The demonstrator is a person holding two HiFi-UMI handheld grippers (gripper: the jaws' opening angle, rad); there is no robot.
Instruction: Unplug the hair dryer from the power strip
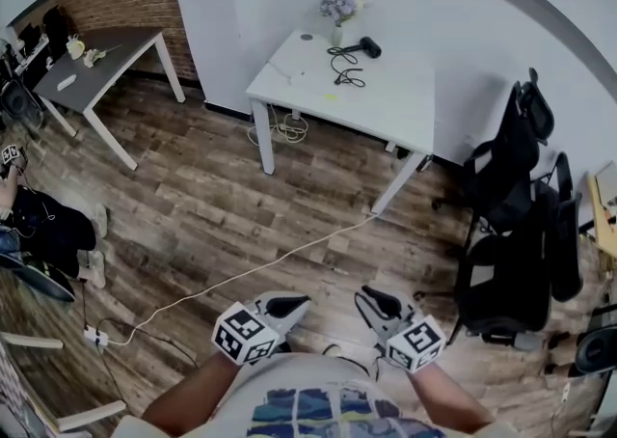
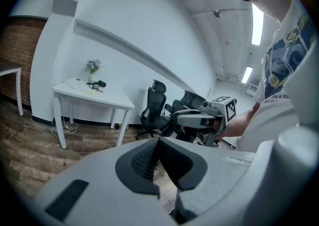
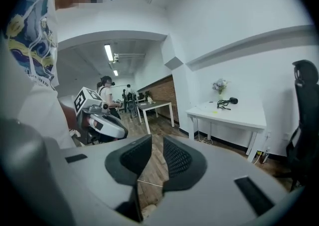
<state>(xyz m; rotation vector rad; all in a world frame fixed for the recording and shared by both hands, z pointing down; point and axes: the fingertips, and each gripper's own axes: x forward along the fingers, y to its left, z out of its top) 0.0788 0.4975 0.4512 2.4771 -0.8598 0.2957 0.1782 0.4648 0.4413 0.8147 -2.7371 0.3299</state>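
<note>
Nearest, the left hand-held gripper (image 1: 297, 304) has its jaws together and the right hand-held gripper (image 1: 364, 297) has them slightly apart, both empty. Far across the brown wooden floor (image 1: 222, 205), a black hair dryer (image 1: 367, 46) lies on the white rectangular worktop (image 1: 395, 113).

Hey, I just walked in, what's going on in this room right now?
A person stands on the wooden floor holding a gripper in each hand, close to the body. The left gripper is shut and empty; the right gripper has its jaws apart with nothing between them. The hair dryer lies on the white table across the room, near a vase of flowers. A white cable crosses the floor toward what looks like a power strip. Neither gripper is near the dryer or a plug.
</note>
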